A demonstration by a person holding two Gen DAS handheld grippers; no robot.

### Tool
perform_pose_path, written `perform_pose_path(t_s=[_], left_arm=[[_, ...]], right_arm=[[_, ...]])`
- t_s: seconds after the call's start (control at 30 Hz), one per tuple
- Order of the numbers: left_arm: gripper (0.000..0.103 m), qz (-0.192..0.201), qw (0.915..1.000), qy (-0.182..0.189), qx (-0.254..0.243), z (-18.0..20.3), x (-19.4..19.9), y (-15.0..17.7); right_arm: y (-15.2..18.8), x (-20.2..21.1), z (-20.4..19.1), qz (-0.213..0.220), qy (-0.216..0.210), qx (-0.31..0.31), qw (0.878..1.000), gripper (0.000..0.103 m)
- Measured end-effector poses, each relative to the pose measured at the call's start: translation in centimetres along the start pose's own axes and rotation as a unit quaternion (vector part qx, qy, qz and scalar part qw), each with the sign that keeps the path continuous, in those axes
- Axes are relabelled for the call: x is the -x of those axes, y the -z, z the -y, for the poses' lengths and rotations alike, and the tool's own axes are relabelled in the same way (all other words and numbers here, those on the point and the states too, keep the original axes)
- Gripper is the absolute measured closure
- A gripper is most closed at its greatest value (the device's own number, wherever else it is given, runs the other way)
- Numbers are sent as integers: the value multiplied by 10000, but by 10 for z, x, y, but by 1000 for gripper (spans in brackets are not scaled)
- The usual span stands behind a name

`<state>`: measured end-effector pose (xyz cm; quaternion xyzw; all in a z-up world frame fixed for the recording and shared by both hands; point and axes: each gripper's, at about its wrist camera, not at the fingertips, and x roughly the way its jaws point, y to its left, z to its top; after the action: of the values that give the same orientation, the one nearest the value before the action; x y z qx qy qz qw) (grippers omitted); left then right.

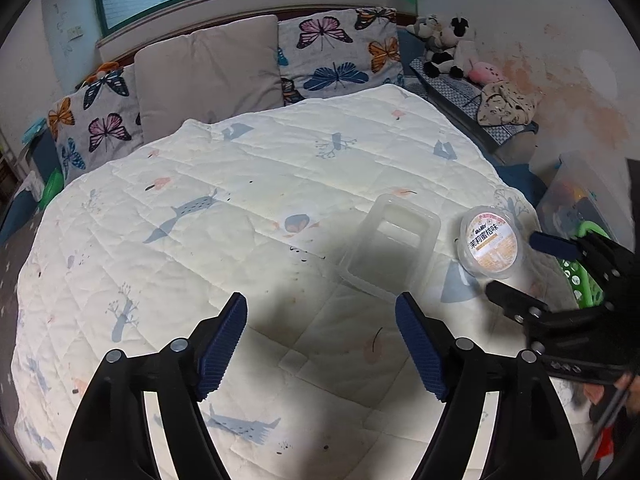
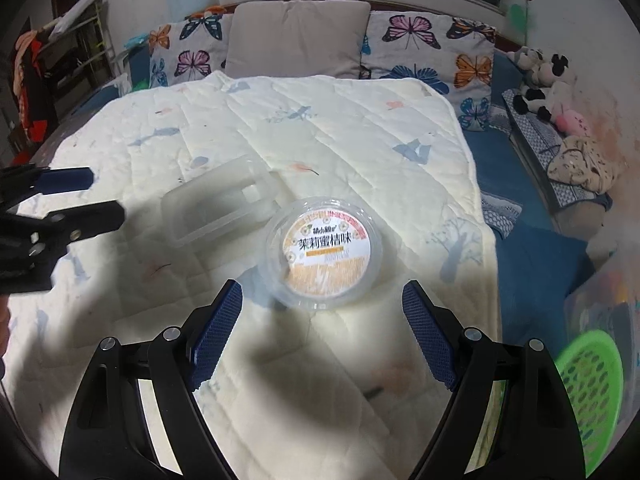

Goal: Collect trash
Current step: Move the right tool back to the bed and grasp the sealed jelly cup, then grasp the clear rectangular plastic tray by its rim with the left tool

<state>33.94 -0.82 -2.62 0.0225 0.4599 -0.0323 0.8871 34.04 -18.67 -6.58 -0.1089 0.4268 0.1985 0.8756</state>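
Nothing looks collected yet, as far as I can judge: both pieces of trash lie on the white quilt (image 2: 340, 120), and the green basket (image 2: 592, 392) sits off the quilt's right edge, its contents not clear from here. The round plastic cup (image 2: 320, 252) with the orange printed lid rests near that right edge, and the clear rectangular tray (image 2: 224, 204) lies just beside it on its left, towards the middle of the quilt. The right gripper (image 2: 322, 320) hovers just short of the cup, jaws spread wide and holding nothing. The left gripper (image 1: 320, 328) hangs over the quilt short of the tray, jaws equally wide and empty. Both grasps and both drops seem left to do.
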Motion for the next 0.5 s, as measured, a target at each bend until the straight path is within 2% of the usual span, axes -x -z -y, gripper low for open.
perform_pose_path(t_s=[0.3,0.4,0.5], left_arm=[[25,57,9996,160,-205,1,-10,0],[23,62,9992,225,-311,5,-13,-1],[22,54,9987,309,-389,10,-18,-4]], right_arm=[[-10,-23,-3,-62,199,178,9996,22],[-11,-26,-3,-92,242,249,9994,34],[-8,-25,1,-74,190,189,9996,36]])
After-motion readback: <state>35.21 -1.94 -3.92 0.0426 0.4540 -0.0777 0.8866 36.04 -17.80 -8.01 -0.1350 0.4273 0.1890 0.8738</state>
